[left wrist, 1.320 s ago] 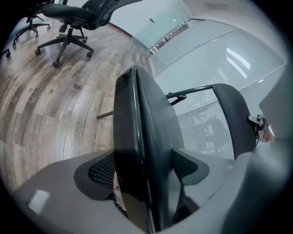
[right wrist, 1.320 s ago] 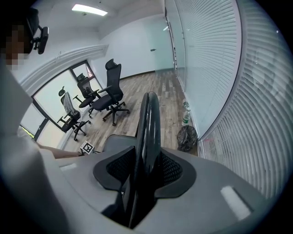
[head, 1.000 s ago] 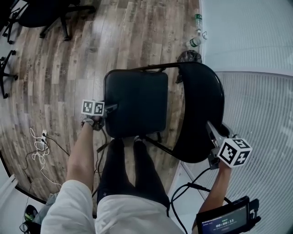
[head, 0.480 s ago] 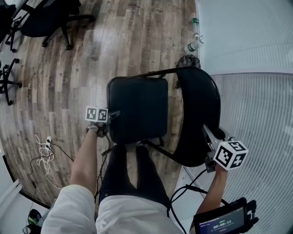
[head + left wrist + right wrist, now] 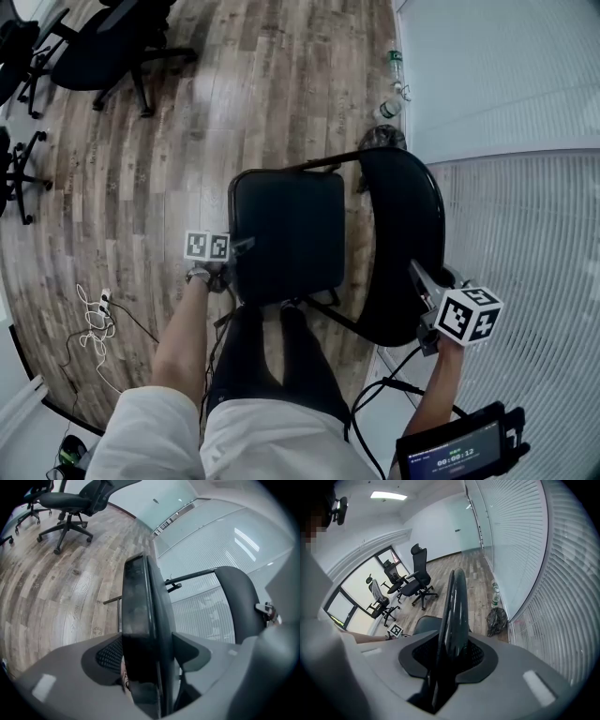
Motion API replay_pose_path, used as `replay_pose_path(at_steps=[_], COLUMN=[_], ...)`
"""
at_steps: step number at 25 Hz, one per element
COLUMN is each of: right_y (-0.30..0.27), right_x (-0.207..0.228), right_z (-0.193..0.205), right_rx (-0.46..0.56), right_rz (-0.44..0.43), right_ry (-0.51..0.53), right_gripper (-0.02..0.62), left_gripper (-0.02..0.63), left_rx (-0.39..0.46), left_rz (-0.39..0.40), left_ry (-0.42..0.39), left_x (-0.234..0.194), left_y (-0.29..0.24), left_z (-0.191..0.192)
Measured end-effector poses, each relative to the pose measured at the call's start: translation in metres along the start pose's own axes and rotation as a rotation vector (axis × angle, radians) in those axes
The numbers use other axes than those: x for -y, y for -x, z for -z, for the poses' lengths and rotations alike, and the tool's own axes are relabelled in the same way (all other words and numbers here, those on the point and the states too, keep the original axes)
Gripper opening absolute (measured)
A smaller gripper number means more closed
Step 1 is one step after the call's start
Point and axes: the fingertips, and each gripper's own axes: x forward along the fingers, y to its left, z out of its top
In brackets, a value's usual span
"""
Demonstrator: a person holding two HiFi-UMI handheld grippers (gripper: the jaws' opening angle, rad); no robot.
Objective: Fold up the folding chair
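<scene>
Folding chair (image 5: 323,167) stands open on wood floor (image 5: 141,169), mid head view (backrest (image 5: 401,225) at 3 o'clock of seat (image 5: 286,234)). Left gripper (image 5: 246,246) pinches the seat's 9 o'clock edge, jaws just been closing. Right gripper (image 5: 419,275) pinches the backrest's 5 o'clock rim, jaws just been closing too. Office chairs (image 5: 103,47) at 11 o'clock.

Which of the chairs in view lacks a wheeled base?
The black folding chair beside the blinds; the office chairs at upper left stand on wheeled star bases.
</scene>
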Motion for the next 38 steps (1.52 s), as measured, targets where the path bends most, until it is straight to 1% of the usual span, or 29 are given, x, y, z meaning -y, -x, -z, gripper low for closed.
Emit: replay_pose_path(at_steps=[4, 9, 14, 19, 22, 25, 29, 38], right_y=[0.004, 0.008, 0.012, 0.011, 0.013, 0.01, 0.008, 0.011], right_x=[0.001, -0.007, -0.019, -0.015, -0.019, -0.027, -0.036, -0.043], right_z=[-0.005, -0.004, -0.001, -0.007, -0.014, -0.018, -0.015, -0.014], right_rx=[-0.003, 0.001, 0.003, -0.01, -0.007, -0.007, -0.016, -0.019], right_rz=[0.006, 0.007, 0.035, 0.042, 0.053, 0.039, 0.006, -0.014], right_ry=[0.003, 0.004, 0.02, 0.019, 0.024, 0.022, 0.004, -0.015], right_gripper=[0.083, 0.078, 0.081, 0.081, 0.086, 0.086, 0.077, 0.071], left_gripper=[0.304, 0.301, 0.298, 0.293, 0.288, 0.287, 0.287, 0.281], left_rx=[0.004, 0.012, 0.008, 0.0, -0.001, -0.001, -0.017, -0.027], left_rz=[0.011, -0.007, -0.03, -0.062, -0.078, -0.101, -0.12, -0.118], left_ry=[0.004, 0.005, 0.006, 0.011, 0.001, -0.005, -0.009, -0.022], left_x=[0.012, 0.022, 0.031, 0.049, 0.058, 0.061, 0.068, 0.079], left_y=[0.002, 0.006, 0.013, 0.007, 0.01, 0.011, 0.009, 0.013], left_z=[-0.004, -0.004, -0.002, -0.006, -0.012, -0.018, -0.016, -0.015])
